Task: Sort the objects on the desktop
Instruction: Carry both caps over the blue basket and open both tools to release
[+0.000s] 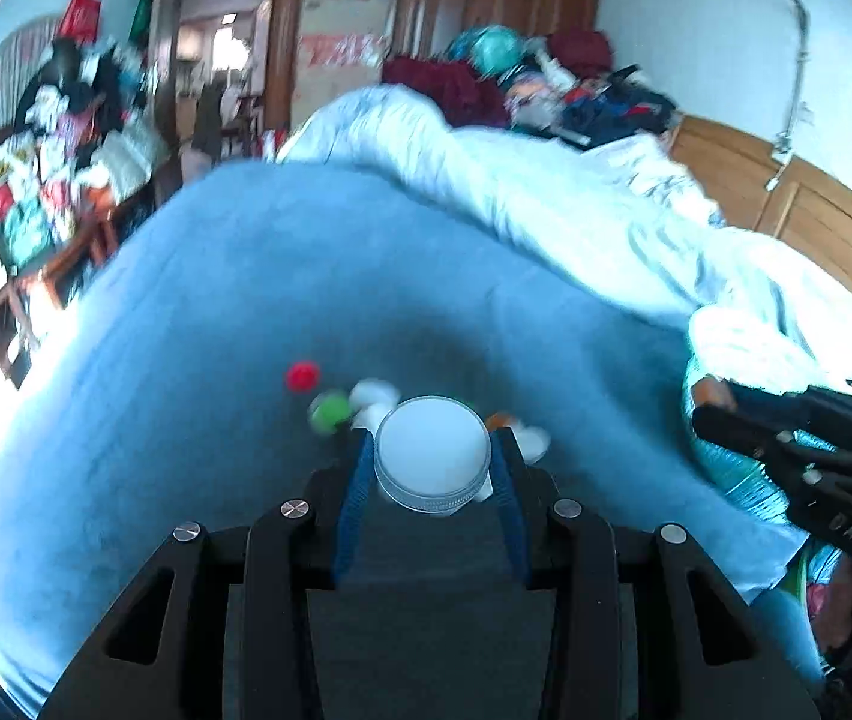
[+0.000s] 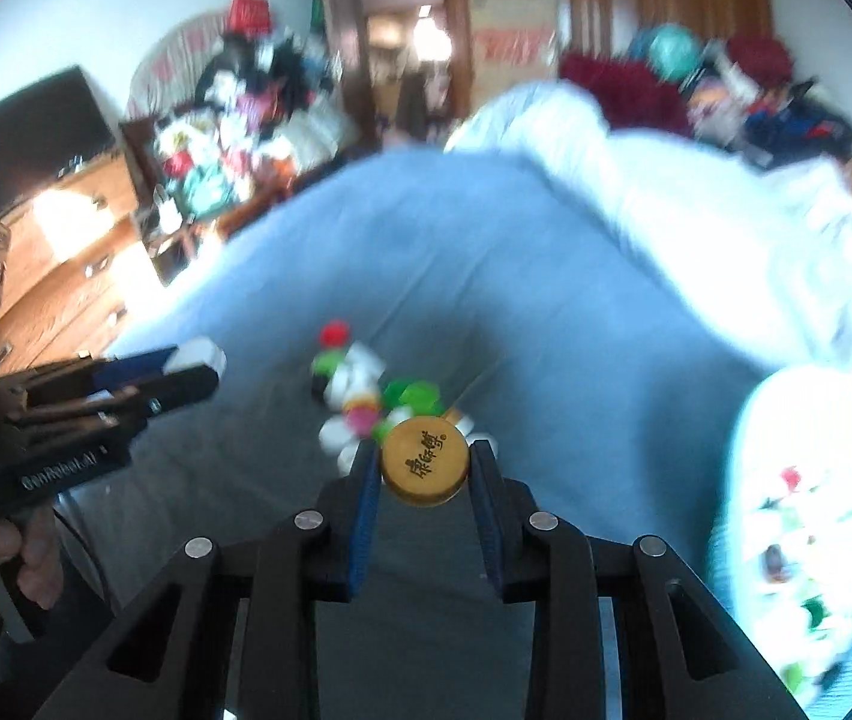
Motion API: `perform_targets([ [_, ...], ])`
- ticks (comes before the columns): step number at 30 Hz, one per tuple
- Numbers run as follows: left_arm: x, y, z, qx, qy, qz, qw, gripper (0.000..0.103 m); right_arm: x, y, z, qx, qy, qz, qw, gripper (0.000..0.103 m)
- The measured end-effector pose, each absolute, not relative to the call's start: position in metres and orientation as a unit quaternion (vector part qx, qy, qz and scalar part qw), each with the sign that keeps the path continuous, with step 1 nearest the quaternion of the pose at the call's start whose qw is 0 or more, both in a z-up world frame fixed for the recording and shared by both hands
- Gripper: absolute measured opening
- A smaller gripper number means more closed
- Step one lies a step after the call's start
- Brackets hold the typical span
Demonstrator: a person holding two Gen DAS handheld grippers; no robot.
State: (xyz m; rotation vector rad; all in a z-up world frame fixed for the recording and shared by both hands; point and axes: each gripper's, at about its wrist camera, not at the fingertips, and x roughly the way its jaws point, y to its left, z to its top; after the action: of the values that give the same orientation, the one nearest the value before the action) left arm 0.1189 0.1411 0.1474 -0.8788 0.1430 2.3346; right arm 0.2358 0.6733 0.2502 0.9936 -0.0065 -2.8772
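Observation:
My left gripper (image 1: 433, 450) is shut on a large white bottle cap (image 1: 432, 459) held above the blue bedsheet (image 1: 234, 312). It also shows in the right wrist view (image 2: 186, 372) at the left, with the white cap (image 2: 198, 354) at its tips. My right gripper (image 2: 424, 461) is shut on a yellow-orange cap (image 2: 424, 461) with dark printed characters. It appears in the left wrist view (image 1: 726, 414) at the right edge. A pile of loose caps (image 2: 360, 396), white, green, red and pink, lies on the sheet beyond both grippers. A red cap (image 1: 302, 375) and a green cap (image 1: 330, 411) lie left of my left fingers.
A white container (image 2: 798, 516) holding several caps sits at the right, and its edge shows in the left wrist view (image 1: 744, 480). A rumpled white duvet (image 1: 546, 198) covers the far side of the bed. Cluttered furniture (image 1: 36, 180) stands at the left.

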Motion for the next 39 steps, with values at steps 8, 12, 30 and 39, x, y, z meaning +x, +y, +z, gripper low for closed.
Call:
perform_targets([
  [8,0.156,0.202,0.187,-0.304,0.072,0.88,0.357,0.034,0.292,0.72,0.305,0.265,-0.003,-0.964,-0.019,0.032],
  [12,0.172,0.238,0.205,-0.292,0.087,0.875,0.377,0.034,0.31,0.747,0.316,0.253,-0.011,-0.966,-0.05,0.032],
  [30,0.225,0.344,0.22,-0.296,0.15,0.841,0.427,0.034,0.355,0.844,0.325,0.265,-0.054,-0.953,-0.138,0.032],
  [39,0.238,0.399,0.211,-0.315,0.179,0.816,0.45,0.034,0.364,0.886,0.302,0.29,-0.086,-0.94,-0.157,0.032],
])
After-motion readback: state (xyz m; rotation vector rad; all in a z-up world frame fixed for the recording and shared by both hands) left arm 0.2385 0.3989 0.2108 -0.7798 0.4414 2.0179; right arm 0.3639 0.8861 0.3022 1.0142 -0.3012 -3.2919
